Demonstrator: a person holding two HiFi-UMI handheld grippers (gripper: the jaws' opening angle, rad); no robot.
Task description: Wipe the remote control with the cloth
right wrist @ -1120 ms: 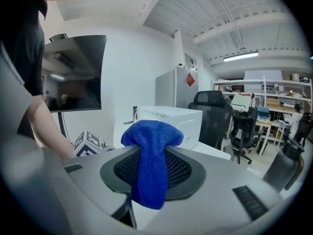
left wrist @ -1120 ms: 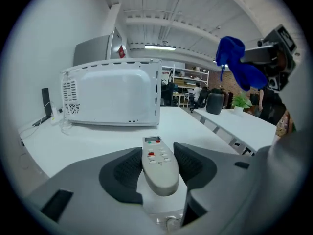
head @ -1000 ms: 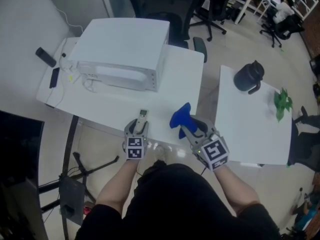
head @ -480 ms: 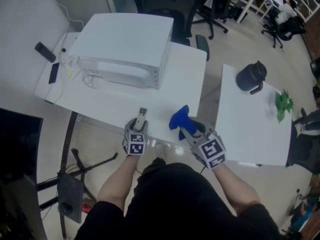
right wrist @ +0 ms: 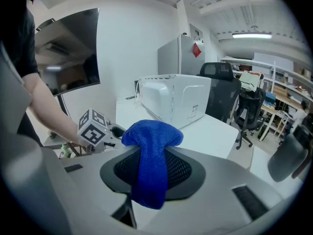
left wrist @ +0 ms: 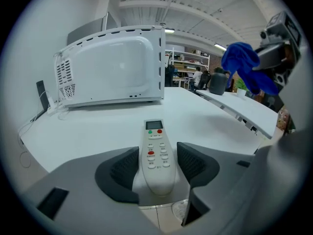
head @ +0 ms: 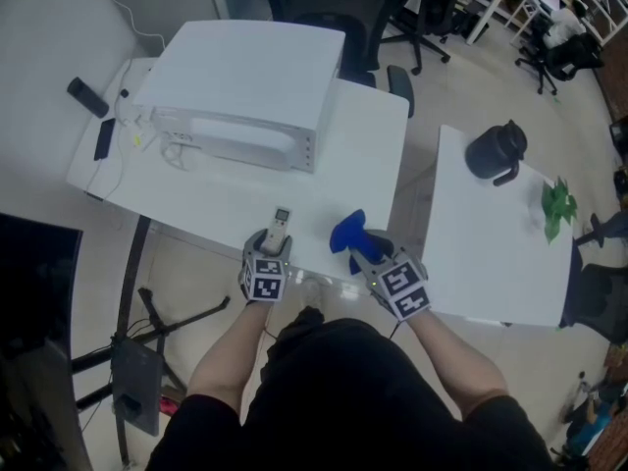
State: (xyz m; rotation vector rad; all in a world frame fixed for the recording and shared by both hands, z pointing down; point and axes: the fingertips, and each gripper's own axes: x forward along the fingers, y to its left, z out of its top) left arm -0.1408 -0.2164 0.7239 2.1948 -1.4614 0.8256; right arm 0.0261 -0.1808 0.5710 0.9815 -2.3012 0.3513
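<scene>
One remote (left wrist: pixel 155 148) inside left claw (left wrist: pixel 157 161), jaws opening; one cloth (right wrist: pixel 150 137) in right claw (right wrist: pixel 154 166).

Head view peers steeply down on the long white counter (head: pixel 353 165). Both gripper views ride low and close at its near edge, looking across it, each catching the boxy white microwave oven (left wrist: pixel 112 65).

No word or number here can be read. The remote control (left wrist: pixel 156 153), at the bench's front edge, has print by its buttons that is too small to make out. The marker cubes (head: pixel 265 283) carry only black-and-white square patterns. A label (right wrist: pixel 194 109) on the microwave (right wrist: pixel 166 99) and a red diamond sign (right wrist: pixel 196 49) on the tall grey cabinet (right wrist: pixel 171 58) are both too blurred.
</scene>
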